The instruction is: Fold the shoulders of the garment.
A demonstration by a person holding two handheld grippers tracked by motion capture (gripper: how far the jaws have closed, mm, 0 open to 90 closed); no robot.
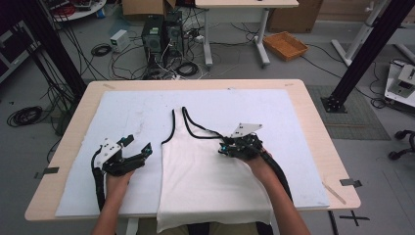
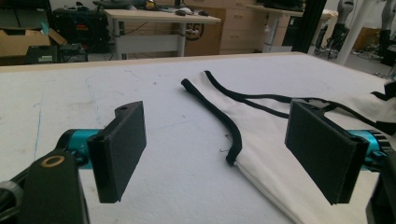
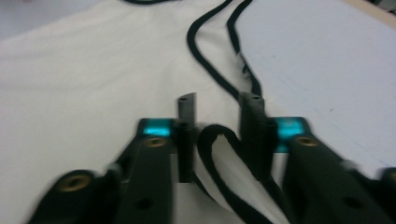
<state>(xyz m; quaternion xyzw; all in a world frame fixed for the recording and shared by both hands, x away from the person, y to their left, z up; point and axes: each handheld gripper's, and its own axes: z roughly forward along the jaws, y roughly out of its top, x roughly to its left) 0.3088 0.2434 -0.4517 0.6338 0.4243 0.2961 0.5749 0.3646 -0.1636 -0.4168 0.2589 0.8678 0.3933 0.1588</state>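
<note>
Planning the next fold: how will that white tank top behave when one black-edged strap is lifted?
Probably floppy: the tank top lies flat and its strap already buckles into a loop between the right hand-held gripper jaws. Likely light, so it may drag across the white mat.

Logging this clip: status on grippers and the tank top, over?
Left gripper open, hovering beside the white tank top. Right gripper nearly closed around a fold of black-trimmed edge. Mat around it unobstructed.

The left black hand-held gripper (image 1: 139, 147) rests wide open; the right black hand-held gripper (image 1: 226, 148) (jaws nearly together) pinches fabric.
</note>
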